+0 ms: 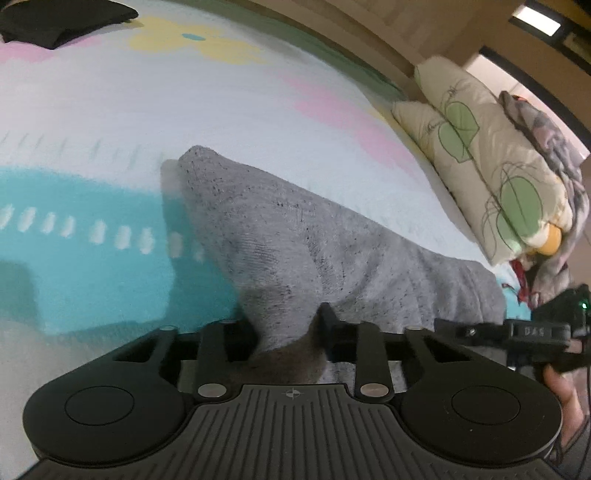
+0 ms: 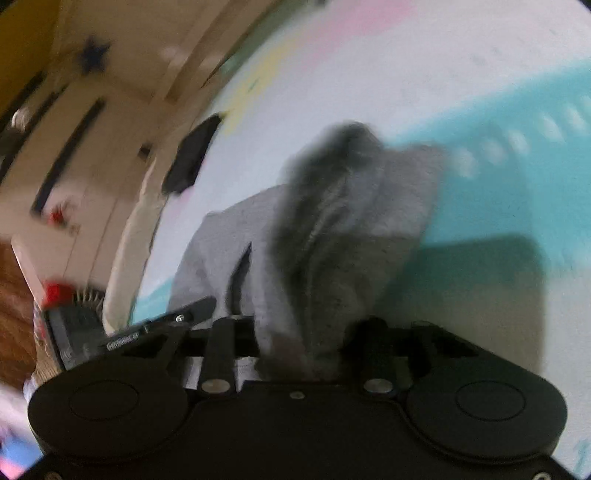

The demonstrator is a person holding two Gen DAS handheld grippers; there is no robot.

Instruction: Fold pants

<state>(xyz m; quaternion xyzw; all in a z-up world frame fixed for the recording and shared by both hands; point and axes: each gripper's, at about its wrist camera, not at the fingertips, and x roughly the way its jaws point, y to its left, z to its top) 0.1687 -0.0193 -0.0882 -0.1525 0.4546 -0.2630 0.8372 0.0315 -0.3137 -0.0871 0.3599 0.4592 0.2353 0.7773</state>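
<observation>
The grey pants (image 1: 314, 251) lie bunched on the pastel bed sheet (image 1: 147, 110). My left gripper (image 1: 286, 325) is shut on a fold of the grey fabric, which hides most of its fingers. In the right wrist view the grey pants (image 2: 332, 221) hang in a raised, blurred bunch, and my right gripper (image 2: 303, 332) is shut on their cloth. The right gripper (image 1: 517, 332) also shows at the right edge of the left wrist view, held by a hand. The left gripper (image 2: 147, 328) shows at the left of the right wrist view.
A folded black garment (image 1: 55, 18) lies at the far corner of the bed; it also shows in the right wrist view (image 2: 192, 155). A leaf-print pillow (image 1: 480, 155) and a bundle of blankets (image 1: 546, 147) sit at the right. A wooden headboard (image 1: 351, 33) runs behind.
</observation>
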